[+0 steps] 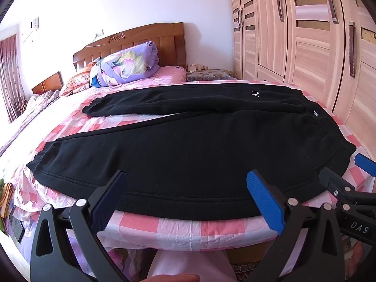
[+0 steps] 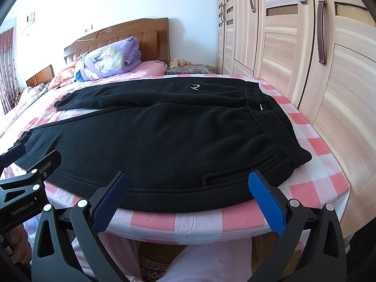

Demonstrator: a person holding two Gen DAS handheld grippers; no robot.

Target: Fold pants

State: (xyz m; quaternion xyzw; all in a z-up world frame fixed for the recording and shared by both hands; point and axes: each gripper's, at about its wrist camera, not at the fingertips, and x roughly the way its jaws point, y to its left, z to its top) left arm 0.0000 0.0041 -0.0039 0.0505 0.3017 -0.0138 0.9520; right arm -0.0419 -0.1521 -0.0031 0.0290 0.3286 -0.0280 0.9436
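Black pants [image 1: 188, 145] [image 2: 164, 136] lie flat on a bed covered by a pink checked sheet [image 1: 188, 228]. The waistband [image 2: 277, 127] points right and the two legs spread leftward in a V. My left gripper [image 1: 186, 176] is open at the bed's near edge, its blue pads just above the hem side of the near leg. To its right, my right gripper [image 2: 188, 176] is also open, over the pocket area near the waistband. Each gripper shows in the other's view: right gripper [image 1: 345, 166], left gripper [image 2: 35, 155]. Neither holds any cloth.
A folded purple quilt [image 1: 127, 65] and pillows sit by the wooden headboard [image 1: 141, 40] at the far end. A wooden wardrobe [image 1: 305, 47] stands close along the bed's right side. A person's leg in pale trousers [image 2: 206, 263] is below the bed edge.
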